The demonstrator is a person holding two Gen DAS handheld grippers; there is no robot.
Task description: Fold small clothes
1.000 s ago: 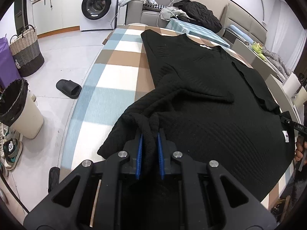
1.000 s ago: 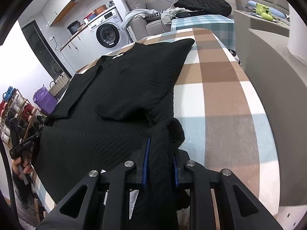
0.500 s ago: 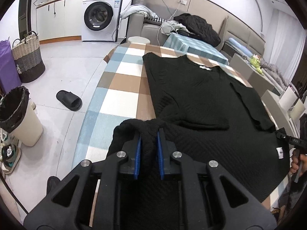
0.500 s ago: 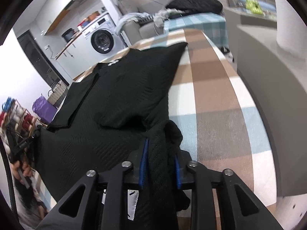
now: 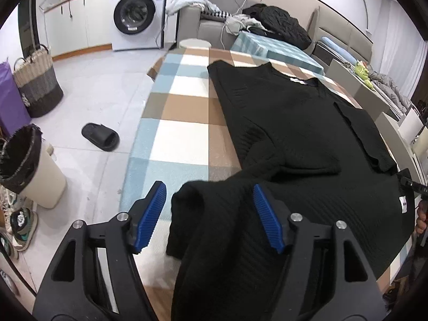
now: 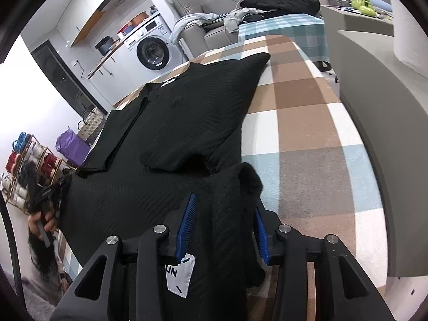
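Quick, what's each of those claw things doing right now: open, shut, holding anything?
Left gripper: open, black sweater lying loose between its fingers.
Right gripper: partly open, sweater hem between the fingers, not clamped.

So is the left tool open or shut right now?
Open. The left tool has its blue pads spread wide apart, and the black sweater corner lies loose between them, not pinched.

A black ribbed knit top point(image 5: 294, 139) lies flat on the checked cloth — both sleeves folded in, a white tag point(image 6: 179, 275) at its bunched hem.
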